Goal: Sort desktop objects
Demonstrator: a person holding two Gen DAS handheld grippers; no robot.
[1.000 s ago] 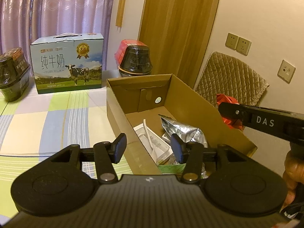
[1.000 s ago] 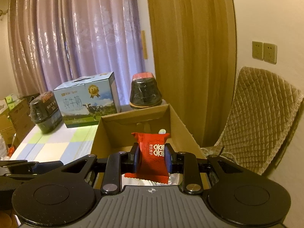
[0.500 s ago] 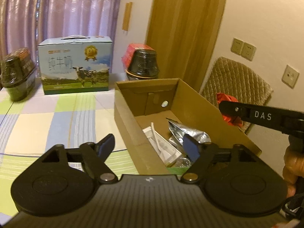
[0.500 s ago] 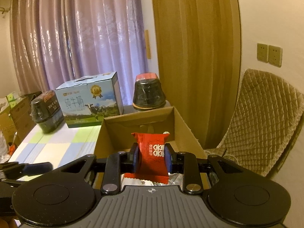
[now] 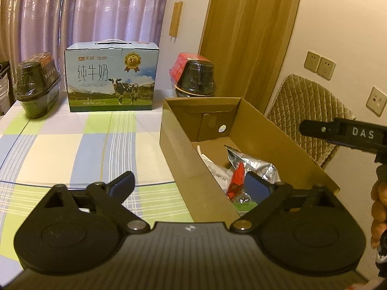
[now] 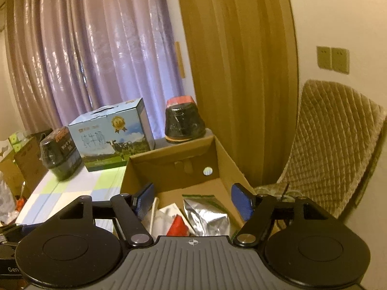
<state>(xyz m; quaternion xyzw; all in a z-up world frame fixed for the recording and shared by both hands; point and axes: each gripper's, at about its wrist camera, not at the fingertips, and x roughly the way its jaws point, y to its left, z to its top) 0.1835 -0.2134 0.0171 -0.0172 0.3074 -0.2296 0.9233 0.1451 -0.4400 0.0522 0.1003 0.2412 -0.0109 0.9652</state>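
Note:
An open cardboard box (image 5: 174, 130) (image 6: 225, 159) stands at the table's right edge. Inside it lie a red candy packet (image 5: 237, 181) (image 6: 177, 227), a silver foil bag (image 5: 254, 166) (image 6: 205, 217) and white packaging (image 6: 167, 215). My right gripper (image 6: 193, 203) hangs open above the near end of the box, the red packet loose below its fingers. My left gripper (image 5: 191, 186) is open wide at the box's near left corner, with nothing between its fingers. The right gripper's black finger (image 5: 343, 133) shows at the right of the left wrist view.
A blue milk carton box (image 5: 111, 79) (image 6: 111, 135) stands at the back of the checked tablecloth (image 5: 72, 145). Dark wrapped tubs sit at back left (image 5: 36, 87) and behind the box (image 5: 196, 77). A quilted chair (image 6: 326, 149) stands right of the table. A hand (image 5: 379, 207) holds the right gripper.
The right gripper opened and the red candy packet fell into the box. The left gripper opened wider and drew back a little from the box.

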